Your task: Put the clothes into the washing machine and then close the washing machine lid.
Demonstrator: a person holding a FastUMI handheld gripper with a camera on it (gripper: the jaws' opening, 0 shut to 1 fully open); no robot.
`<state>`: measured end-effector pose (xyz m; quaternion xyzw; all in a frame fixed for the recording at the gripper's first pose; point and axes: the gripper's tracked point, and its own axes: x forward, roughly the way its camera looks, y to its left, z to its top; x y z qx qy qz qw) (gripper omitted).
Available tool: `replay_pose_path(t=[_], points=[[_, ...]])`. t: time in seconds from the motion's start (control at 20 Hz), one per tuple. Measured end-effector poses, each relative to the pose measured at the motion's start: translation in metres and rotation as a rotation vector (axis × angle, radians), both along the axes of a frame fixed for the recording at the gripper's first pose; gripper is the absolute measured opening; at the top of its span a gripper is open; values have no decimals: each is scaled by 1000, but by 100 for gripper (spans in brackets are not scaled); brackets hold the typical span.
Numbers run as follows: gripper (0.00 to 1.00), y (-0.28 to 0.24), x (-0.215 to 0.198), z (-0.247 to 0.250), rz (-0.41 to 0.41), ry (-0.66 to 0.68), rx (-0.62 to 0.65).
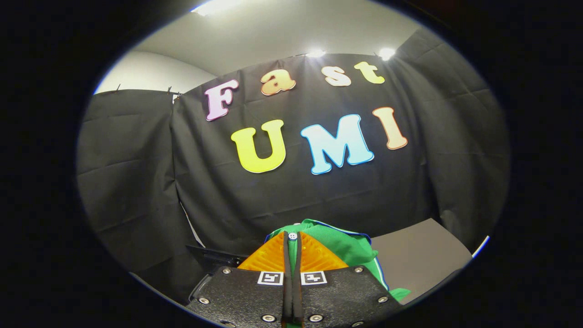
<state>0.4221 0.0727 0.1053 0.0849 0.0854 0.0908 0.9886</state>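
My gripper (292, 241) is shut on a green garment (346, 248), whose cloth is pinched between the two fingers and bunches up ahead of and to the right of the tips. More of the green cloth hangs down past the right finger (319, 257). The gripper is raised and faces the black cloth wall. A dark angular edge (214, 257) shows just left of the fingers; I cannot tell if it belongs to the washing machine.
A grey flat surface (419, 259) lies to the right beyond the garment. The black booth wall (136, 182) stands close ahead and wraps around on both sides. Ceiling lights (314, 53) shine above it.
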Motion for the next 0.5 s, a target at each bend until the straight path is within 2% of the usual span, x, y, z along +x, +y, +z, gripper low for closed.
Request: replay_pose_path(t=[0.5], points=[[0,63,-19,31,61,-56,6]])
